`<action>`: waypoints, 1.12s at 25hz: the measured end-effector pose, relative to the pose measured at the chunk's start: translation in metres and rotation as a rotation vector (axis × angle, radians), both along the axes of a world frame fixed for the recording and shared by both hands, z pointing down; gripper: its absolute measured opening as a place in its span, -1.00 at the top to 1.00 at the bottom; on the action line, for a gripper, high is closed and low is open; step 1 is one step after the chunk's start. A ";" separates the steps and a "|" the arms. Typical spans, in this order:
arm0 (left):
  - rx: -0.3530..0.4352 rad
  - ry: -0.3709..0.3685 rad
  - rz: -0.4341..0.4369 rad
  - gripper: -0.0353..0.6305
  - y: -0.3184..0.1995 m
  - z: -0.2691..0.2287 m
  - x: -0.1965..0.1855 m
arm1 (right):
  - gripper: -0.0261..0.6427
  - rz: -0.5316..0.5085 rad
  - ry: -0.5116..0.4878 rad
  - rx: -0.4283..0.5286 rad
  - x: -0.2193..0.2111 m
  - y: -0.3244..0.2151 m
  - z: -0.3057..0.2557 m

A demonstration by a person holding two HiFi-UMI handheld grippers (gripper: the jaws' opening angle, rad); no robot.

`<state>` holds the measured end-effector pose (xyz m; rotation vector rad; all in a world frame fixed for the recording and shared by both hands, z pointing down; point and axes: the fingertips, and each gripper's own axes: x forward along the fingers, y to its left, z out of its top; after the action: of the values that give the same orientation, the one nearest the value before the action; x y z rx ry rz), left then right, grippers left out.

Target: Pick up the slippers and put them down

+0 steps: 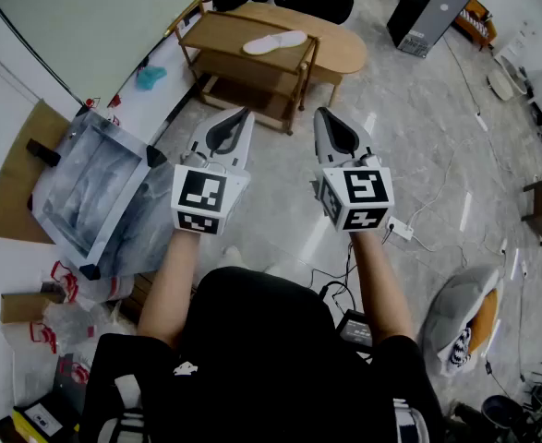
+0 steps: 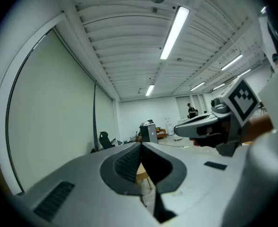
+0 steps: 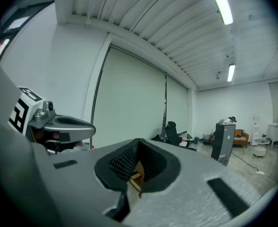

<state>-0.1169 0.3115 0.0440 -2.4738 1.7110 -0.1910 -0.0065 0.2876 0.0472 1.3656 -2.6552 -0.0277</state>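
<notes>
Both of the person's bare forearms [image 1: 176, 284] are stretched forward, roughly parallel. The grey two-jaw left gripper [image 1: 243, 118] and its twin, the right gripper [image 1: 324, 116], are held side by side, pointing about level, marker cubes facing up. Jaws on both are pressed together at the tips, nothing pinched. One white flat slipper [image 1: 273, 41] lies on the top shelf of the light-brown wooden two-tier table [image 1: 217, 33] — ahead of both grippers, well apart from them.

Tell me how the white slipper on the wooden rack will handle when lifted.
The white slipper looks thin and flat, so probably light and bendy, drooping if gripped at one end. Lying flat on the wooden rack, it should not roll.
</notes>
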 end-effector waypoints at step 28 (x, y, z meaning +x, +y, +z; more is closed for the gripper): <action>-0.044 0.079 0.032 0.88 -0.086 0.016 0.003 | 0.93 -0.001 -0.005 -0.035 0.003 -0.088 0.022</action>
<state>-0.1139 0.2259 0.0605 -2.5712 1.7132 -0.1309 -0.0034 0.1997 0.0689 1.3554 -2.6470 0.0224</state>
